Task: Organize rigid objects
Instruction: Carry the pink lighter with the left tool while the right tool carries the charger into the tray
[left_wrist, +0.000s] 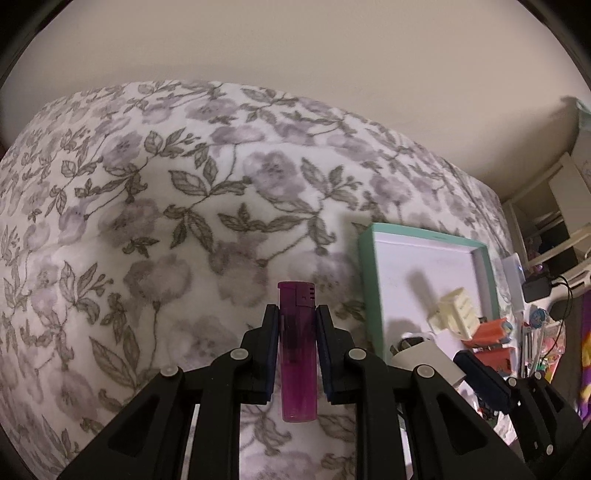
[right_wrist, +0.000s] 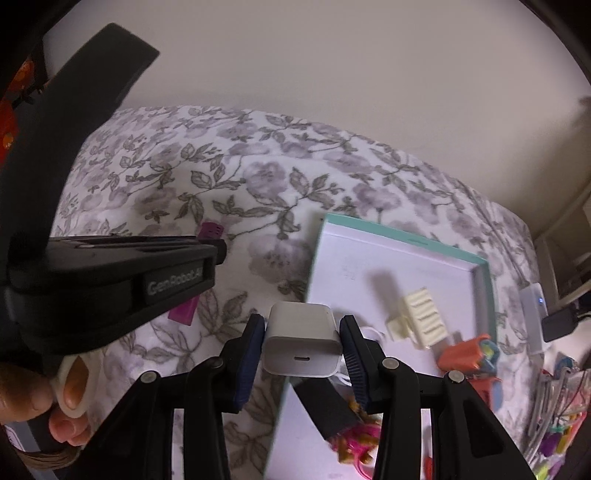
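Observation:
A purple lighter stands upright between the pads of my left gripper, which is shut on it above the floral bedspread. My right gripper is shut on a white charger block, its port facing the camera. From the right wrist view the left gripper's black body fills the left side, with the purple lighter poking out past it. The right gripper and the charger block show low at right in the left wrist view. A teal-rimmed white box lies on the bed beyond.
In the box lie a cream hair claw and an orange object. A black strap and pink items sit under the right gripper. Colourful clutter and a white power strip line the bed's right edge. A hand holds the left gripper.

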